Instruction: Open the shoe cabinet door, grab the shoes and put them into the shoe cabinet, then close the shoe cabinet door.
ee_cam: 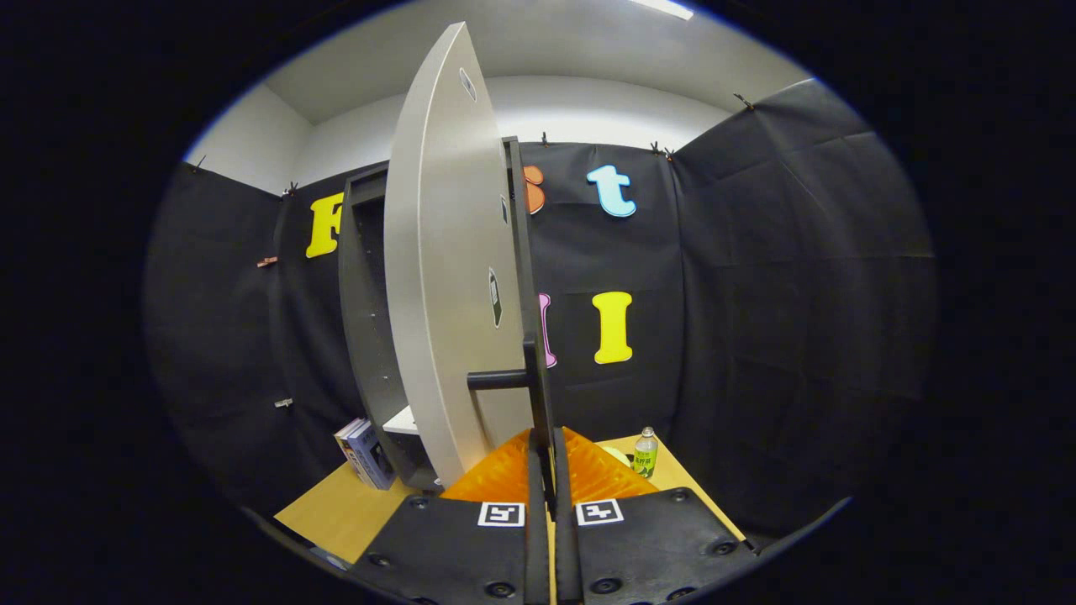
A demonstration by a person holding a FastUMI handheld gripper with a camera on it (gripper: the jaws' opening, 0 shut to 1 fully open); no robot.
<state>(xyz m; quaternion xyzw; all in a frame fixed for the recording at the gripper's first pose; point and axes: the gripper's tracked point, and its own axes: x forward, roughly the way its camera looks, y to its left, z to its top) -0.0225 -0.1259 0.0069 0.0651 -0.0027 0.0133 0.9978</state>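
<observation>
The shoe cabinet (363, 319) is a tall dark grey box standing on the table ahead and to the left. Its pale door (441, 277) is swung wide open and I see it almost edge-on, right in front of me. A dark handle (498, 380) sticks out from the door's near edge and joins a thin dark upright bar. My gripper (546, 444) is shut on that upright bar just below the handle's stub, both fingers pressing on it from either side. A white shelf (402, 420) shows inside the cabinet, low down.
The cabinet stands on a wooden table (332, 514). Two books (366, 454) lean against the cabinet's left foot. A small green-labelled bottle (645, 452) stands on the table beyond my right finger, near the cloth wall.
</observation>
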